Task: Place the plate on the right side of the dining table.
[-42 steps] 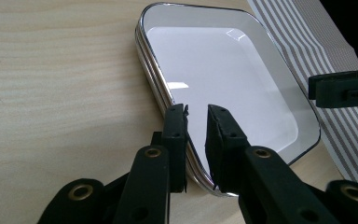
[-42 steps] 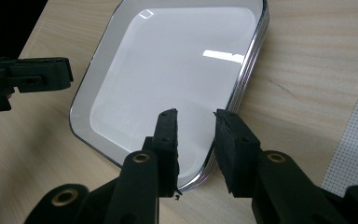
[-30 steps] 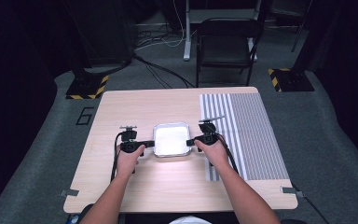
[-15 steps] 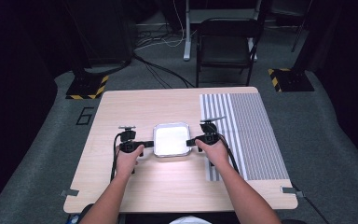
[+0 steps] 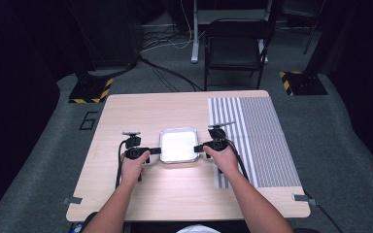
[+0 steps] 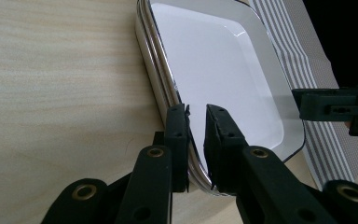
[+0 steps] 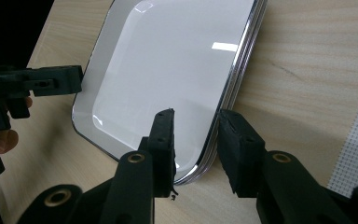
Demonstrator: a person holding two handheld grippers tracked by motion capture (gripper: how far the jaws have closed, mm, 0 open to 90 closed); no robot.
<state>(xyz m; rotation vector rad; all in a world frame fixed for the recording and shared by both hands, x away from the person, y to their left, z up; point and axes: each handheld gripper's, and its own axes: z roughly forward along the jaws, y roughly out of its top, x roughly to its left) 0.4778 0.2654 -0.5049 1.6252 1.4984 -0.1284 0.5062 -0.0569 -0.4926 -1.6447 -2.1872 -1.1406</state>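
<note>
Your left hand-held gripper (image 6: 196, 140) is clenched on the near rim of the white tray (image 6: 223, 70). Your right hand-held gripper (image 7: 193, 140) straddles the tray's opposite rim, jaws parted around it. The tray lies on the surface (image 5: 150, 111), just left of the striped mat (image 5: 262, 131).

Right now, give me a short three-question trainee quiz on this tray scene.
1. True or false: the left gripper has its jaws astride the rim of the white tray.
2. What lies on the table beside the tray? A) striped mat B) folded towel C) open book
3. The right gripper has one jaw inside the tray and the other ____ it.
Key: 1 true; 2 A, striped mat; 3 outside.
</note>
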